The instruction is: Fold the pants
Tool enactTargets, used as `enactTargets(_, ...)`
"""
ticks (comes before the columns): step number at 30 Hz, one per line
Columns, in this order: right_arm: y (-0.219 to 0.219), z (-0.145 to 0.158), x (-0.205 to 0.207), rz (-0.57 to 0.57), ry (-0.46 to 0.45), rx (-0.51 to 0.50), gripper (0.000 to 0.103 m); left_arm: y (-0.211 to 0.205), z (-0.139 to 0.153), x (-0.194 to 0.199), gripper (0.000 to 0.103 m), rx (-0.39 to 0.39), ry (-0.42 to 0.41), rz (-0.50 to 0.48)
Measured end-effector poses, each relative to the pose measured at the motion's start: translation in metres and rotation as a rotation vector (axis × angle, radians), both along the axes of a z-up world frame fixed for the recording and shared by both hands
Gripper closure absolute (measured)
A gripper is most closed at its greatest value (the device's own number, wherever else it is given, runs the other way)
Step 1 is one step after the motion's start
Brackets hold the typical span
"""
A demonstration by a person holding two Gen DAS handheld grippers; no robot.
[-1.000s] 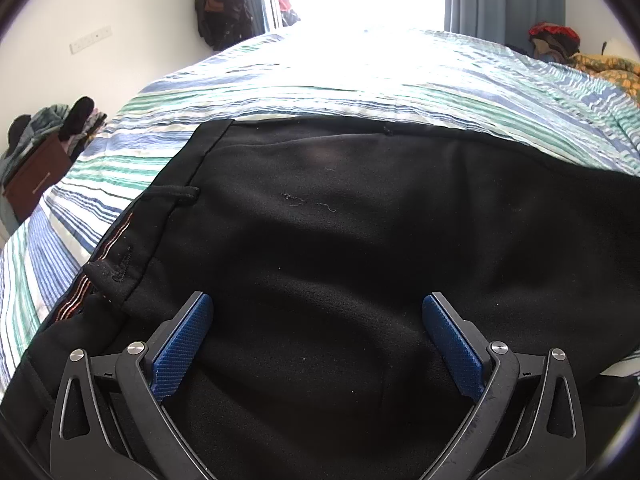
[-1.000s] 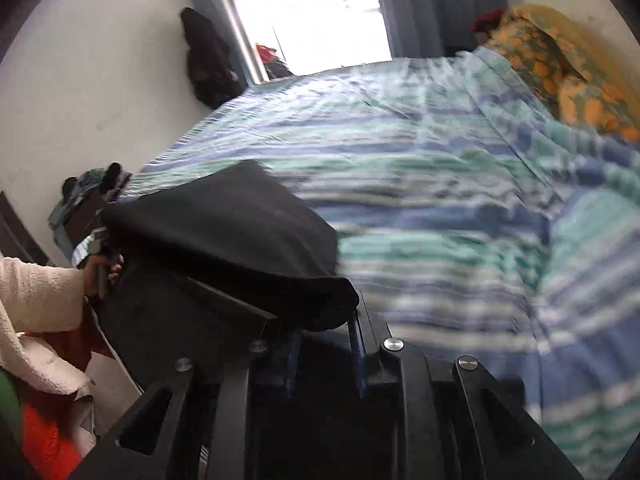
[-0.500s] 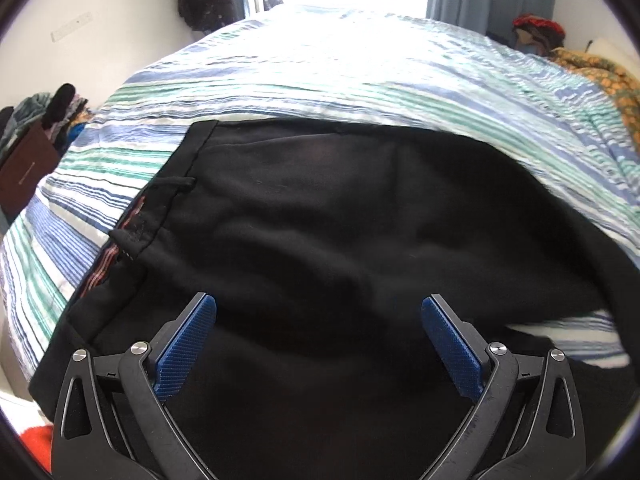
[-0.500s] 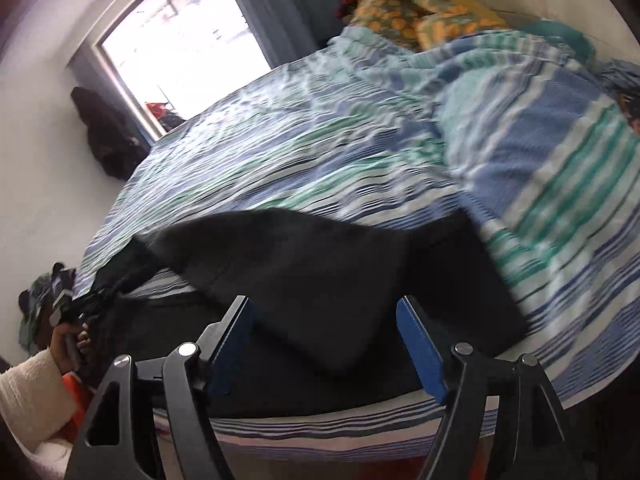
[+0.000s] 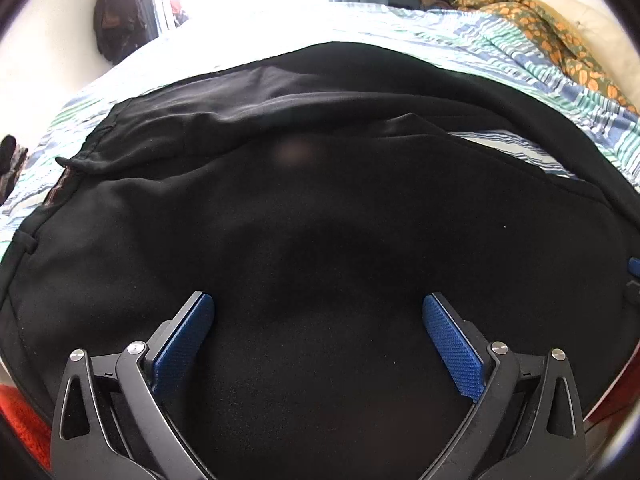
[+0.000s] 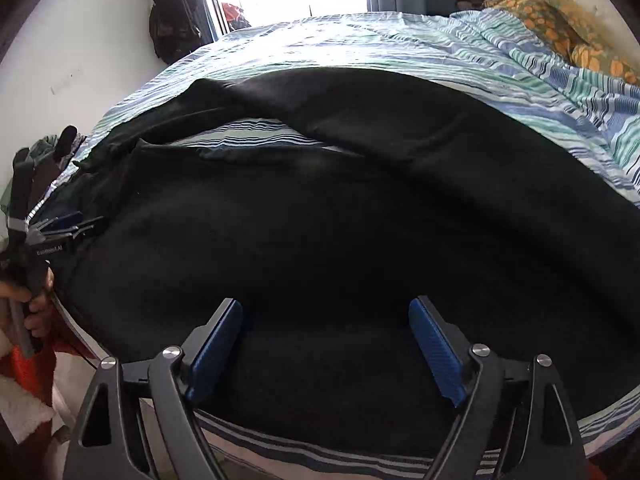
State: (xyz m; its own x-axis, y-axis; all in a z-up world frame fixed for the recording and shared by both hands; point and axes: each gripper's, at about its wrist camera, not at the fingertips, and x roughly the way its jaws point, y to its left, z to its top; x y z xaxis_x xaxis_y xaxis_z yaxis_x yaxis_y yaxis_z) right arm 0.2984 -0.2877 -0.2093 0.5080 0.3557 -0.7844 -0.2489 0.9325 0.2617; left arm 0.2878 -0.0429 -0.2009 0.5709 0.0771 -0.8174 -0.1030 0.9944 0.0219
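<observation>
Pants: the black pants (image 6: 360,216) lie spread on the striped bed (image 6: 360,40), along its near edge, filling most of both wrist views.

Long axis: it runs left to right across the scene; the waistband (image 5: 60,184) with its belt loops is at the left end, and the legs stretch away to the right.

Legs: they part toward the right, and a wedge of striped sheet (image 6: 256,132) shows between the far leg and the near one.

Right tongs: the right tongs (image 6: 325,346) are spread wide, having just been opening, with nothing pinched; black cloth lies under and beyond the blue pads (image 6: 436,356) but is not pressed between them.

Left tongs: the left tongs (image 5: 318,342) are also spread wide and empty, hanging over the cloth near the waist end; in the right wrist view they appear at the far left edge (image 6: 68,226), held in a hand (image 6: 36,304).

Deciding relation: the pants lie ahead of and below both pairs of tongs, each tilted down at the cloth, the left pair nearer the waistband, the right pair nearer the leg end.

Judgement: the next fold probably calls for each hand to take the end on its own side, and the gap between the legs may need closing first.
</observation>
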Motion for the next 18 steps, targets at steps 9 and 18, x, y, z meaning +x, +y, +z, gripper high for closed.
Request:
enactTargets(9,-0.065,0.013,-0.015,-0.188,0.004,0.299,0.016,0.001,-0.007,0.000,0.000,0.009,-0.005,-0.009)
enactTargets(18,-0.214,-0.017,-0.042,-0.799,-0.007,0.791,0.028,-0.004,-0.010,-0.005,0.000,0.020,-0.020,-0.013)
